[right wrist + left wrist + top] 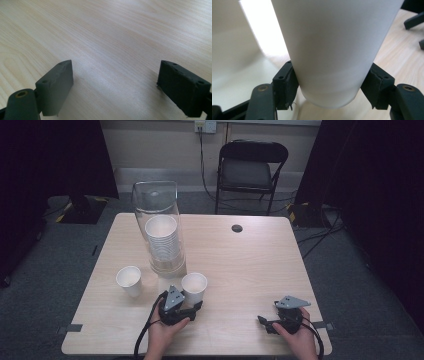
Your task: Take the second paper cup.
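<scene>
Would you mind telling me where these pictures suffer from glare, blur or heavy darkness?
High view: the dark curtains at both sides swallow detail, while the table is evenly lit. Left gripper view: the paper cup sits very close between the jaws, and a blown-out white patch sits behind it at upper left. Right gripper view: soft sheen on the wood, far grain blurred.

Your left gripper (198,306) and right gripper (262,321) are black, each topped by a grey three-cornered plate with small dark holes. A black cable trails from each toward you. Jaws: blocky black pads with recessed screw holes, brass-coloured pivot pins behind. Your forearms are bare, no sleeves.
</scene>
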